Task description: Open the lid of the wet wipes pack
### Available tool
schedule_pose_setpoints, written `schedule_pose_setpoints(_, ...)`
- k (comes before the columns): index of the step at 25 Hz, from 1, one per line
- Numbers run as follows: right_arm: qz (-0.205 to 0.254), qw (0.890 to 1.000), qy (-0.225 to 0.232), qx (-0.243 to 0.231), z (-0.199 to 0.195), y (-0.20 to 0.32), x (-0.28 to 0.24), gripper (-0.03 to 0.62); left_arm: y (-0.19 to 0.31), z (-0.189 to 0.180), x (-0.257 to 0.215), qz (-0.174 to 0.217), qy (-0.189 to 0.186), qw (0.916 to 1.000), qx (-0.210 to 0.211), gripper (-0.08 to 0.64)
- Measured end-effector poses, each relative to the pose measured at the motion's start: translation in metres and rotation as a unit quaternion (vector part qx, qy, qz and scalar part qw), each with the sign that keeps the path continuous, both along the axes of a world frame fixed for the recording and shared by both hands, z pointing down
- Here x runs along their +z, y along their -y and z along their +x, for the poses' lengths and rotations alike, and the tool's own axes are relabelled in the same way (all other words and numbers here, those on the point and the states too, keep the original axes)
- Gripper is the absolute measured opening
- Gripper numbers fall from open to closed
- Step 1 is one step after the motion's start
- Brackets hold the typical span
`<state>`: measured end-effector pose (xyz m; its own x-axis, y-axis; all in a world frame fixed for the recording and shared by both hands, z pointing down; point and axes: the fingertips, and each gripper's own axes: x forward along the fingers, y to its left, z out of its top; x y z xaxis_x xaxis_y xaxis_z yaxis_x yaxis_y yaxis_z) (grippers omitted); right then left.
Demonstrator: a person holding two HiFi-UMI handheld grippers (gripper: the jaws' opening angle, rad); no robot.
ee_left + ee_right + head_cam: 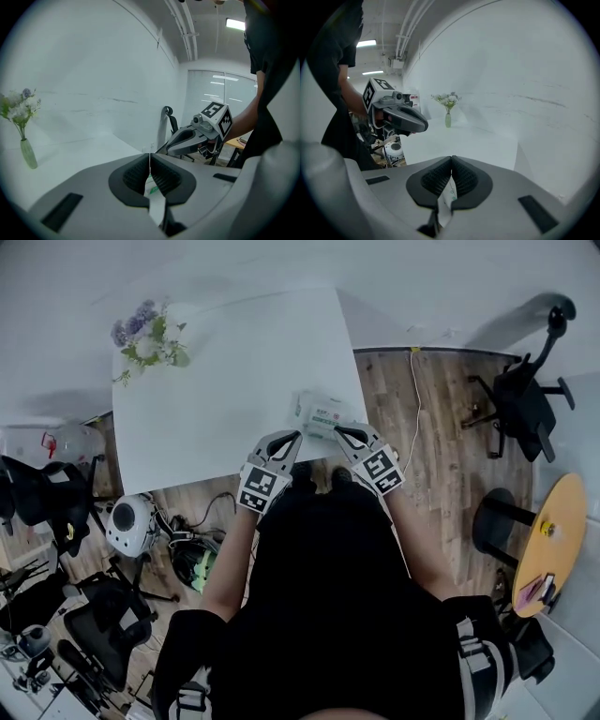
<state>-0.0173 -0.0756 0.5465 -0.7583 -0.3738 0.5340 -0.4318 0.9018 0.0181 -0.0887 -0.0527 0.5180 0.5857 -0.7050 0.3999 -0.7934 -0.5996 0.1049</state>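
The wet wipes pack (325, 414) lies at the right edge of the white table (216, 381), just above centre in the head view. The left gripper (289, 439) is just below the pack's left end. The right gripper (345, 434) is at its lower right edge. Both have their jaws pressed together on nothing, and I cannot tell whether either touches the pack.

A small vase of flowers (148, 341) stands near the far left corner of the white tabletop (216, 399). On the wood floor (450, 465) to the right are a black chair (520, 404), a thin white cable (413, 399) and a round yellow-brown table (555, 540). A round white thing (129, 524) sits on the floor at the left.
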Motion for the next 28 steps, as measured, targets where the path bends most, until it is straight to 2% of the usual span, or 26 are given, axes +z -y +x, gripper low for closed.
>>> schedule_pose_setpoints(4, 0.003, 1.000, -0.026, -0.007, -0.007, 0.007, 0.015, 0.017, 0.012, -0.002, 0.012, -0.008, 0.000, 0.9998, 0.017, 0.025)
schedule_pose_setpoints(15, -0.031, 0.998, -0.046, -0.006, -0.009, 0.013, 0.063, 0.034, 0.033, 0.003, 0.054, -0.043, 0.003, 0.9978, 0.051, 0.025)
schedule_pose_setpoints(28, -0.033, 0.997, -0.067, -0.037, -0.011, 0.027, 0.107, 0.038, 0.058, 0.009, 0.111, -0.067, 0.009, 0.9967, 0.046, 0.025)
